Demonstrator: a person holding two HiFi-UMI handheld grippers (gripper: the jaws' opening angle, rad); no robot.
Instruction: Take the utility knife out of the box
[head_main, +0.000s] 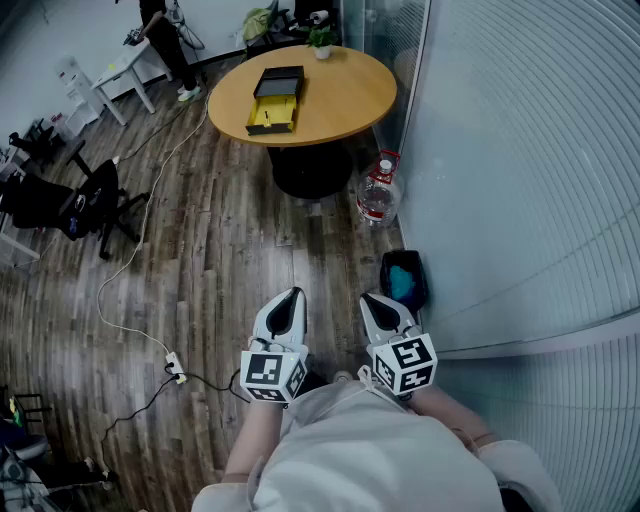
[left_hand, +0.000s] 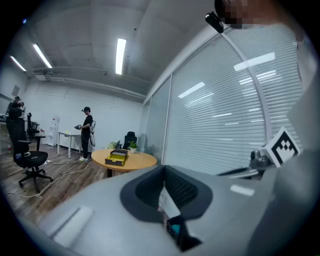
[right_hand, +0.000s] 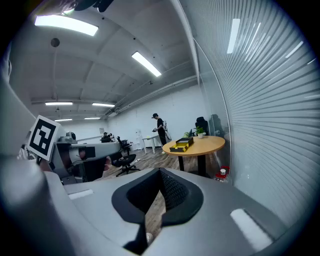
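Yellow-lined box (head_main: 275, 100) open on round wooden table (head_main: 345, 95), 12 o'clock in head view, well apart from both hands; knife too small to tell. Left gripper (head_main: 291, 300), right gripper (head_main: 373, 300) at 6 o'clock, jaws pressed together, empty. Only gripper views show standing person (left_hand: 87, 134) whole. Water bottle (head_main: 377, 192) at 1 o'clock, office chair (head_main: 85, 200) at 9

Both your grippers at your chest, the box well ahead

Your left gripper (head_main: 291, 298) and right gripper (head_main: 374, 300) sit side by side over the wood floor (head_main: 220, 250), pointing at the round table (head_main: 350, 105). The box (head_main: 275, 98) lies open on it, yellow inside, with a potted plant (head_main: 321, 40) beyond. A water bottle (head_main: 378, 190) and a dark bin (head_main: 405, 280) stand by the glass wall.
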